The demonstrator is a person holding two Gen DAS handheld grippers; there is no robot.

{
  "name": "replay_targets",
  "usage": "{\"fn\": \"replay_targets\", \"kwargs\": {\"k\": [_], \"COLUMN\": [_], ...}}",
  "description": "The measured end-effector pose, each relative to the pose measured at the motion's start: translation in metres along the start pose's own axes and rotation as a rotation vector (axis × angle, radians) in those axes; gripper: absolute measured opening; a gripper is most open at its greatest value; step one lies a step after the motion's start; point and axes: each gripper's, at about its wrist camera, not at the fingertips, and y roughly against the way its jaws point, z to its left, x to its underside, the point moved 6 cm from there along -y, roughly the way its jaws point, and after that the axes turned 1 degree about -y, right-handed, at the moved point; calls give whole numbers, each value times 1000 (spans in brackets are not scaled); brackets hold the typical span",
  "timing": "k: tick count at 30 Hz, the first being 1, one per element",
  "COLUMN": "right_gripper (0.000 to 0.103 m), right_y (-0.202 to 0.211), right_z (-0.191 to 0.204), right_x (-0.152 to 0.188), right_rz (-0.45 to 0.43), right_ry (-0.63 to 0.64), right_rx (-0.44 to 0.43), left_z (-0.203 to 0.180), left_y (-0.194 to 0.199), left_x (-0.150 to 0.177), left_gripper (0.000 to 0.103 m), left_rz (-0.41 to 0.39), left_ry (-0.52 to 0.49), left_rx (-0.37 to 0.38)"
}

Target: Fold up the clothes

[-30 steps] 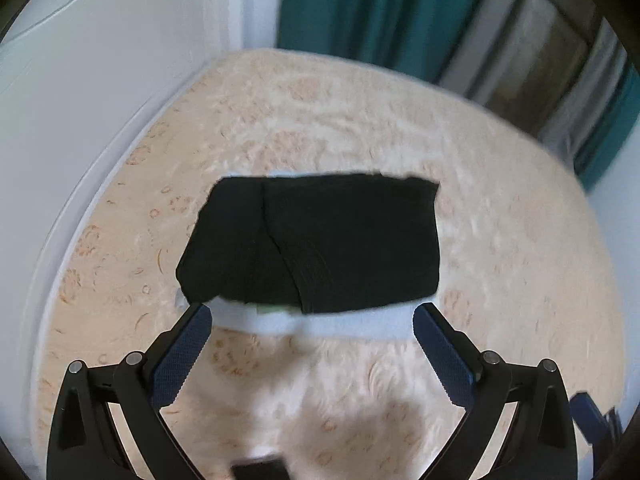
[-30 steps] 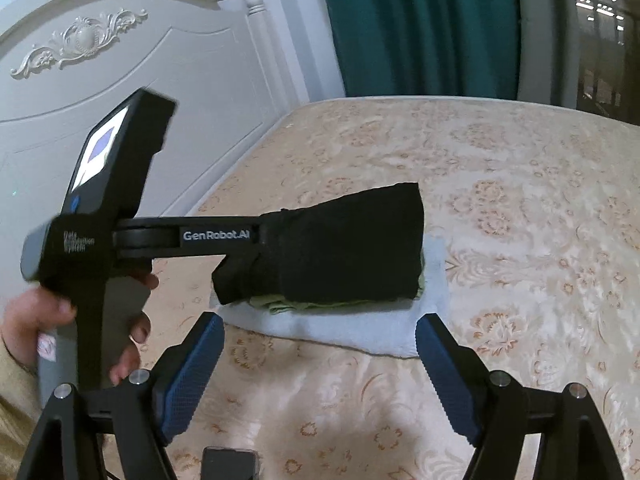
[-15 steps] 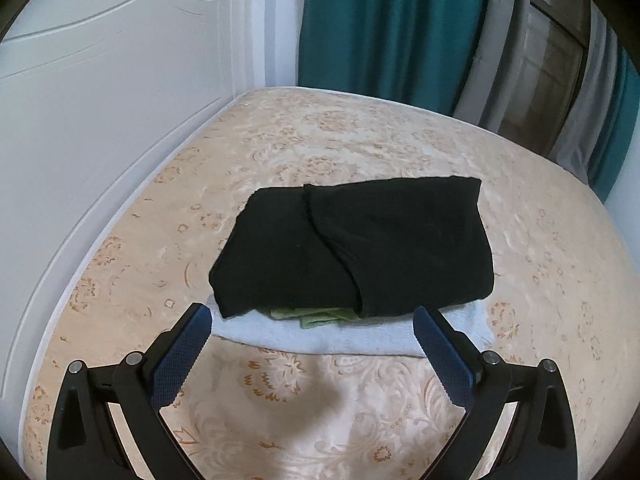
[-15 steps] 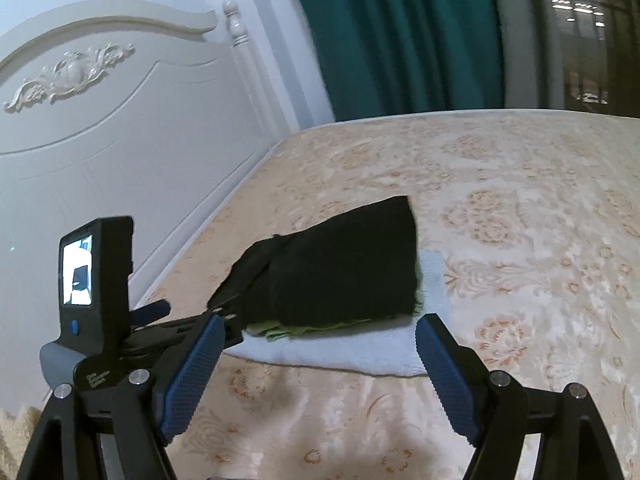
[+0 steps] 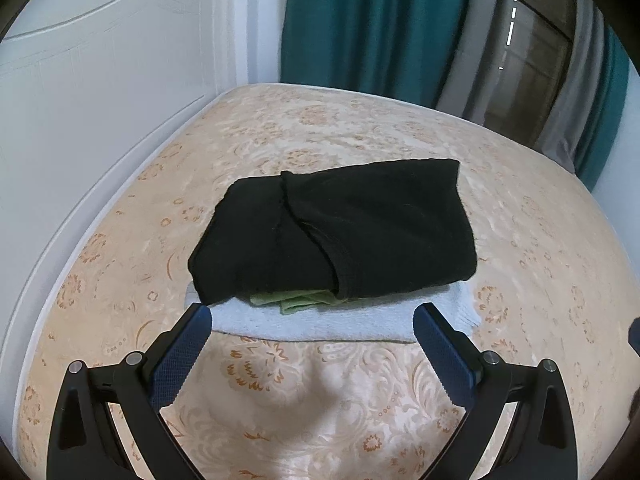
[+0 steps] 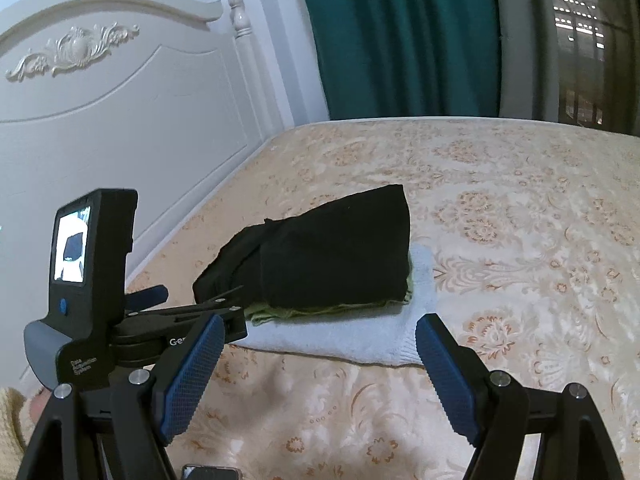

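A folded black garment (image 5: 340,232) (image 6: 324,260) tops a small stack on the bed. Under it a green garment (image 5: 296,300) (image 6: 288,312) peeks out, and a pale blue folded piece (image 5: 320,324) (image 6: 352,336) lies at the bottom. My left gripper (image 5: 312,320) stands open just short of the stack's near edge, nothing between its fingers. My right gripper (image 6: 320,332) is open too, near the same edge. The left tool's body and screen (image 6: 88,280) show at the left of the right wrist view.
The stack lies on a beige floral mattress (image 5: 360,400) (image 6: 520,220). A white carved headboard (image 5: 100,80) (image 6: 112,92) runs along the left. Teal curtains (image 5: 368,24) (image 6: 400,36) and a window hang behind the bed's far edge. A hand (image 6: 36,404) holds the left tool.
The left gripper has come down from over the black garment and drawn back to the stack's near edge. The stack itself lies as before. The right gripper has hardly moved.
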Motion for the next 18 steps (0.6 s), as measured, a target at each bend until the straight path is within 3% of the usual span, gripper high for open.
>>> {"fn": "replay_targets", "kwargs": {"k": [18], "right_gripper": [82], "right_y": [-7], "right_z": [-18], "right_x": [11], "right_rz": [30], "right_ry": [-83], "right_rx": [14], "left_z": [-10], "left_y": [3], "left_x": [28], "left_gripper": [103], "left_rz": [0], "left_ry": [-21], "left_rx": [-21]}}
